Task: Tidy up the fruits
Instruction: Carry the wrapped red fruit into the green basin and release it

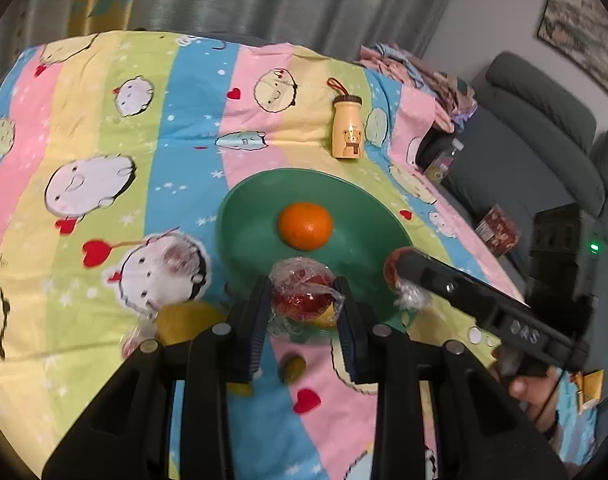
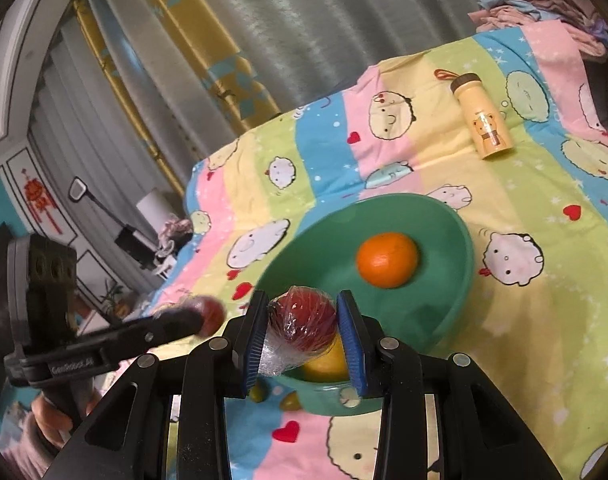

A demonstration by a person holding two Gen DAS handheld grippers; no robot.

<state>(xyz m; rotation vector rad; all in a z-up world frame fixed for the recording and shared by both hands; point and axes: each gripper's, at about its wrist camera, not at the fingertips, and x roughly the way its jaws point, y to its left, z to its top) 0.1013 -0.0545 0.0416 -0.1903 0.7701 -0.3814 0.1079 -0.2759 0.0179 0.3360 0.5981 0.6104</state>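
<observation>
A green plate point(image 1: 244, 216) point(image 2: 444, 300) lies on the striped cartoon cloth with an orange point(image 1: 304, 226) point(image 2: 387, 260) in its middle. My left gripper point(image 1: 304, 284) is shut on a red fruit in clear plastic wrap point(image 1: 304, 294), held over the plate's near rim. My right gripper point(image 2: 302, 300) is shut on a second wrapped red fruit point(image 2: 304, 320) above its side of the rim. A yellow fruit point(image 2: 328, 360) sits in the plate just below it. Each view also shows the other gripper point(image 1: 402, 272) point(image 2: 202, 318) from the side with its fruit.
A cream bottle with a bear print point(image 1: 347, 128) point(image 2: 486, 120) stands beyond the plate. Another yellow fruit point(image 1: 184, 320) and small green fruits point(image 1: 292, 366) point(image 2: 258, 392) lie on the cloth near the plate. A grey sofa point(image 1: 536, 140) is to the right, curtains behind.
</observation>
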